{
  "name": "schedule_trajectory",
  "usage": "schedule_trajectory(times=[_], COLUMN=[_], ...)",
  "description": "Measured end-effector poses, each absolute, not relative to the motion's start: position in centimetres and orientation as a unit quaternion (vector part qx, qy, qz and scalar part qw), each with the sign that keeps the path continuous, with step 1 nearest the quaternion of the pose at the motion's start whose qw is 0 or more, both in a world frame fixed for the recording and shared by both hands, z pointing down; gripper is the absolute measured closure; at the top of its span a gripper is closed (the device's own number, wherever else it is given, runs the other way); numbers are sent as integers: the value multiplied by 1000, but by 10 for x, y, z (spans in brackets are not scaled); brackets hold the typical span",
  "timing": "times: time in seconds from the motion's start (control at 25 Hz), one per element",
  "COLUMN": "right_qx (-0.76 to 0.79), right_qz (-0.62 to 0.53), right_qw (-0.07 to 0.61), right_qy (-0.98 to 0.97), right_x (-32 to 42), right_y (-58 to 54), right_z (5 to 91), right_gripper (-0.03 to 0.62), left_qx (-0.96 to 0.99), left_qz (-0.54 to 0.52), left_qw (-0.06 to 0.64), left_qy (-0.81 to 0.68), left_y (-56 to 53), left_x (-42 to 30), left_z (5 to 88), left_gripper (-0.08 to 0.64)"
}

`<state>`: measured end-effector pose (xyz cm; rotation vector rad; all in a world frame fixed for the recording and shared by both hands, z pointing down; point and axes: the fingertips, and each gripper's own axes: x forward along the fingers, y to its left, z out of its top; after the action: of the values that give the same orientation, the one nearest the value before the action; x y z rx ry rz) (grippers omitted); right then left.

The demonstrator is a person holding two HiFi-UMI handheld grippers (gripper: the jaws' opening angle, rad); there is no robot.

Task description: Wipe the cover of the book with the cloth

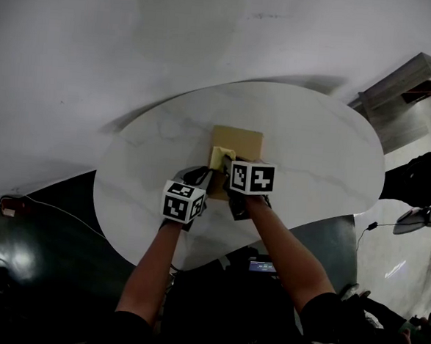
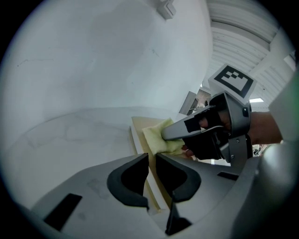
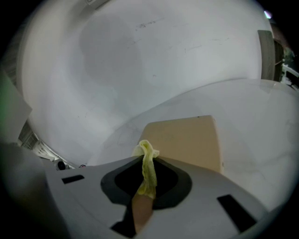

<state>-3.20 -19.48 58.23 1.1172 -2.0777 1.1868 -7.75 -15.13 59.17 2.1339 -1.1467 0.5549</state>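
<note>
A tan book (image 1: 241, 141) lies flat near the middle of the white marble table (image 1: 319, 160). My right gripper (image 1: 223, 165) is shut on a yellow cloth (image 1: 219, 157), which rests on the book's near left part. In the right gripper view the cloth (image 3: 148, 164) stands pinched between the jaws, with the book's cover (image 3: 189, 139) beyond. My left gripper (image 1: 200, 178) sits at the book's near left edge. Its jaws (image 2: 152, 163) are almost together with nothing between them, and the book's edge (image 2: 136, 135) shows below. Ahead, the cloth (image 2: 156, 136) lies under a right finger (image 2: 180, 131).
The round table's near edge (image 1: 194, 265) is close to my body, with dark floor (image 1: 40, 265) and a cable (image 1: 58, 212) to the left. A grey shelf (image 1: 405, 89) and other equipment (image 1: 418, 215) stand at the right.
</note>
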Motion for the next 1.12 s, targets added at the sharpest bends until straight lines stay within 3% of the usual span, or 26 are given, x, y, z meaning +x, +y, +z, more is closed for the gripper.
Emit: schedule_trajectory(times=[1.12], right_qx=[483], right_qz=[443], right_qw=[227], right_qy=[-720], right_x=[82], right_y=[-192], right_z=[586], right_gripper=[503], left_qx=[810], left_qz=[216], left_qw=[326], left_qy=[-437], left_y=[-151], left_x=[-80], left_z=[594], left_gripper=[508])
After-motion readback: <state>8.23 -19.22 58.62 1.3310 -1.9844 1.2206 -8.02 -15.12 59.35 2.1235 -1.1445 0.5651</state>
